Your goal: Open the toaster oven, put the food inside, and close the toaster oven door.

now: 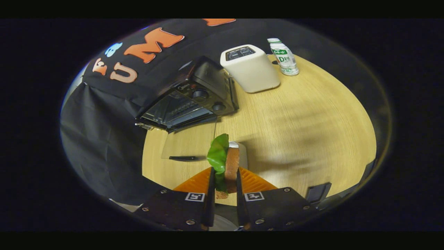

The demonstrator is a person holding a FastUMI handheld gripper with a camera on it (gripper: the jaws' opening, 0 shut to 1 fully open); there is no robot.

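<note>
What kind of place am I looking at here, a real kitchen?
More likely a staged kitchen booth than a home: a wooden table backed by black cloth, holding a toaster oven with its door open, a white appliance and a drink bottle. The gripper is shut on a sandwich.

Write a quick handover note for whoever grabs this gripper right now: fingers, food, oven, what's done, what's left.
Gripper: fingers shut on the sandwich, held upright, lettuce on one side.
Oven: beyond the fingers on the table, door already dropped open toward the gripper.
Done: door opened, food picked up.
Left: carry the sandwich into the oven, release it, close the door.
</note>
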